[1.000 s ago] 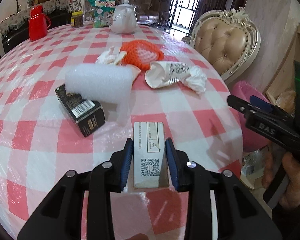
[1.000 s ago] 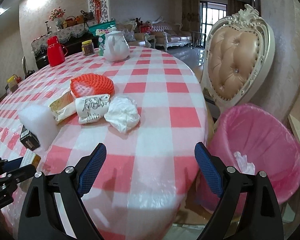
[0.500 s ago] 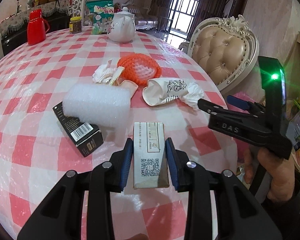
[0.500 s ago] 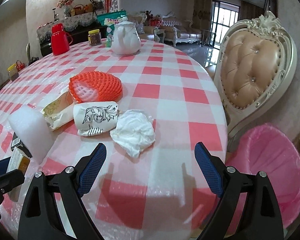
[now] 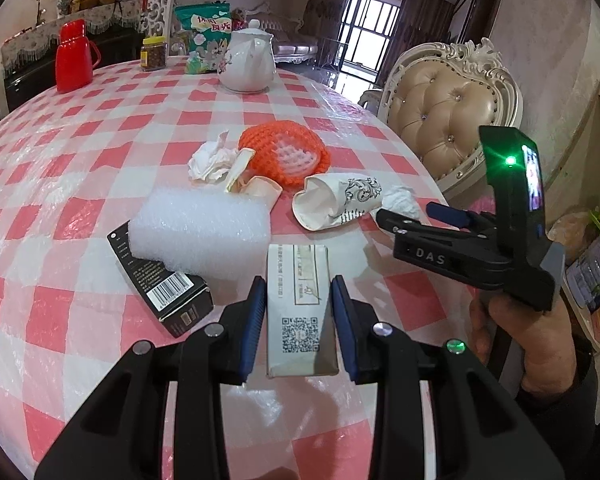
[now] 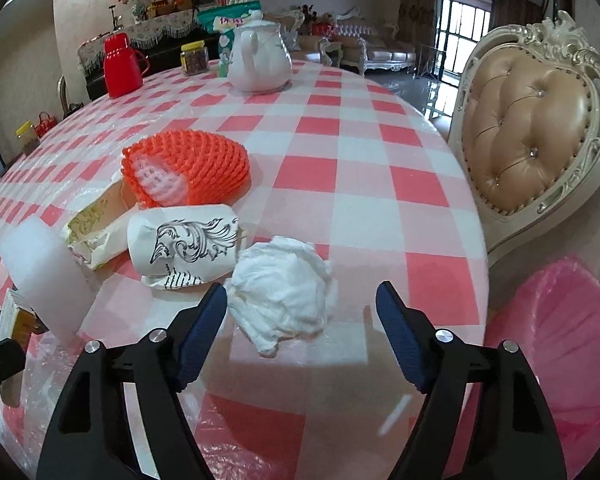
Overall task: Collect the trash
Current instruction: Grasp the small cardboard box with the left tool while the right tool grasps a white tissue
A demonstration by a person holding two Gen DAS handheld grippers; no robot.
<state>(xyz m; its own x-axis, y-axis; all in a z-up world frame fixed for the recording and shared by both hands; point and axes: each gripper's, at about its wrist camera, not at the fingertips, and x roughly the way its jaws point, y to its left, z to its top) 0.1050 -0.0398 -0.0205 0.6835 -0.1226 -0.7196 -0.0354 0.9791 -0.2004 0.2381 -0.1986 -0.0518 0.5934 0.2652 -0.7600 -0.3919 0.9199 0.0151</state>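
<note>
Two blue ribbed fingers (image 5: 259, 322) clamp flat paper box (image 5: 301, 308).

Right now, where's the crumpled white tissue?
Right wrist view: the crumpled white tissue lies on the checked tablecloth near the table's right edge, beside the printed paper cup, just ahead of the closing right gripper.

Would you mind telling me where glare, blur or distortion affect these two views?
Left wrist view: fisheye bends the table; window is blown out; box sharp. Right wrist view: sheen on the tablecloth near the crumpled tissue; bin looks soft at the edge.
</note>
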